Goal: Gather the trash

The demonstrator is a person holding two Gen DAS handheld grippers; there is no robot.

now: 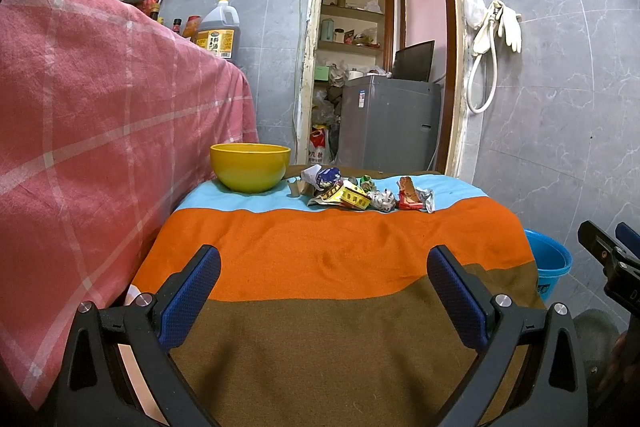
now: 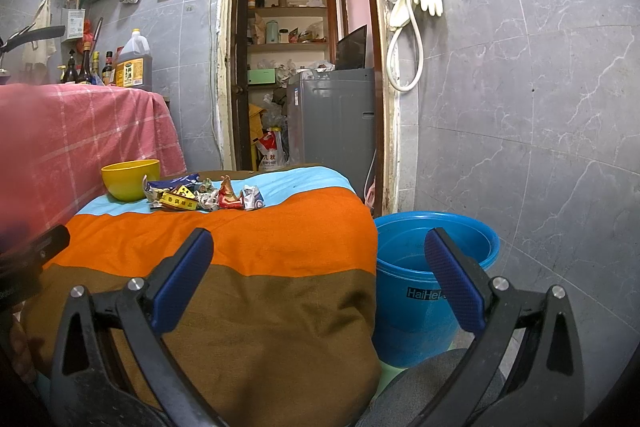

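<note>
A pile of crumpled wrappers (image 1: 360,193) lies on the light-blue far strip of a striped cloth-covered table (image 1: 340,287); it also shows in the right wrist view (image 2: 204,195). A yellow bowl (image 1: 250,167) stands left of the pile, also seen in the right wrist view (image 2: 130,179). A blue bucket (image 2: 432,275) stands on the floor right of the table, its rim visible in the left wrist view (image 1: 550,261). My left gripper (image 1: 324,267) is open and empty over the near table. My right gripper (image 2: 320,247) is open and empty over the table's right edge, near the bucket.
A pink checked cloth (image 1: 100,127) covers a higher counter on the left, with bottles and an oil jug (image 1: 218,31) on it. An open doorway behind the table shows a grey appliance (image 1: 390,121) and shelves. The grey tiled wall (image 2: 520,107) is on the right.
</note>
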